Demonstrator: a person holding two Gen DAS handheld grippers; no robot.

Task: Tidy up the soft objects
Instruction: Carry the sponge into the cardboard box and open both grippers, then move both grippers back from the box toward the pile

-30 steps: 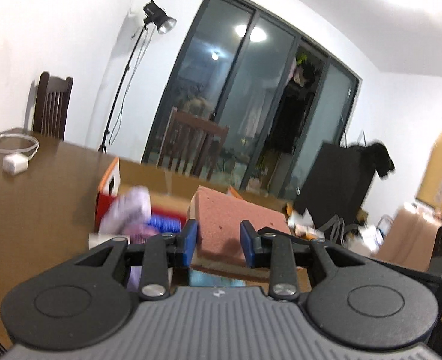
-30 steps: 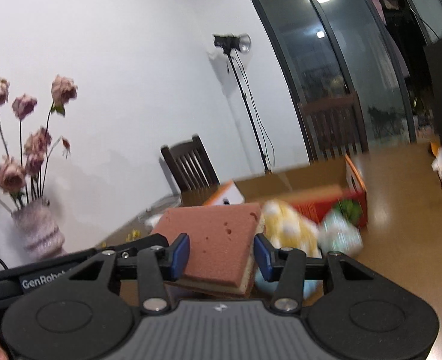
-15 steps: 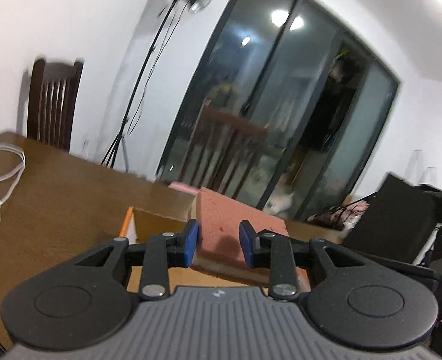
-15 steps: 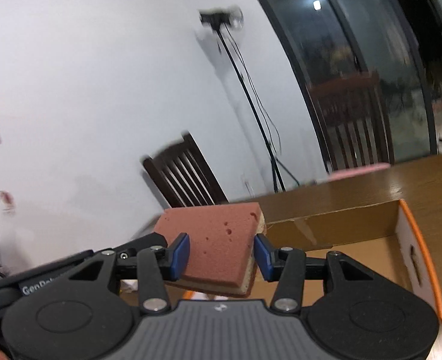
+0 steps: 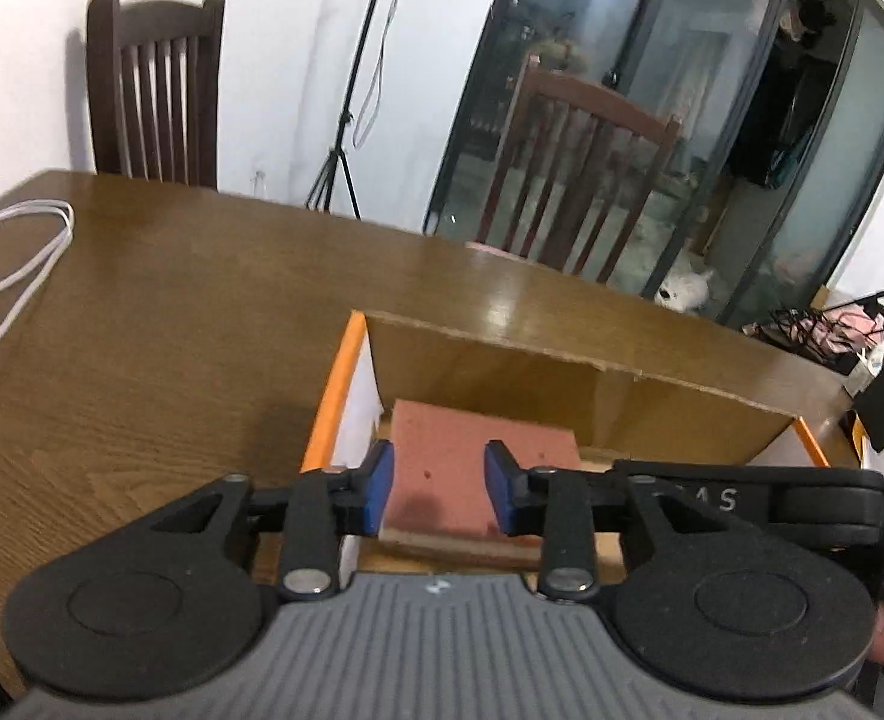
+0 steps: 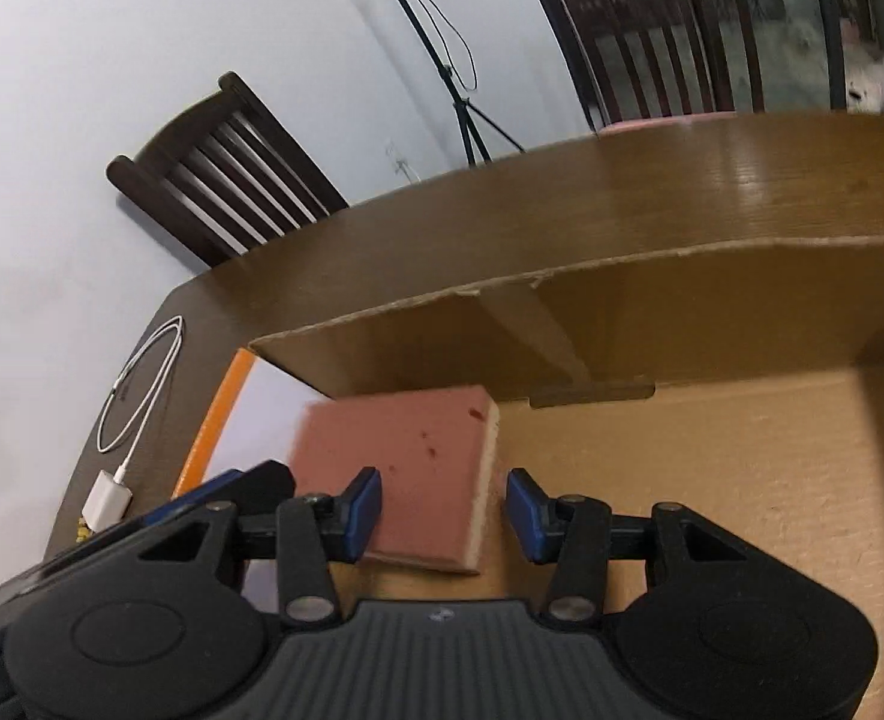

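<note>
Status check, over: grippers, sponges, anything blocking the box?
Left gripper jaws opening, sponge between them, over cardboard box. Right gripper: second sponge between jaws, grip unclear. Nothing blocking.

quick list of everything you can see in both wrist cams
sponge: one per view, pink over cream, in the box; same one, cannot tell
cardboard box: one, brown, orange rim, on table
table: one, brown wood
chairs: two, dark wood, far side
charger cable: one, white, table's left
light stand: one, black, by wall
glass doors: dark frames, behind
left gripper: black, blue pads, opening, sponge between
right gripper: same, sponge between, gap at one pad
</note>
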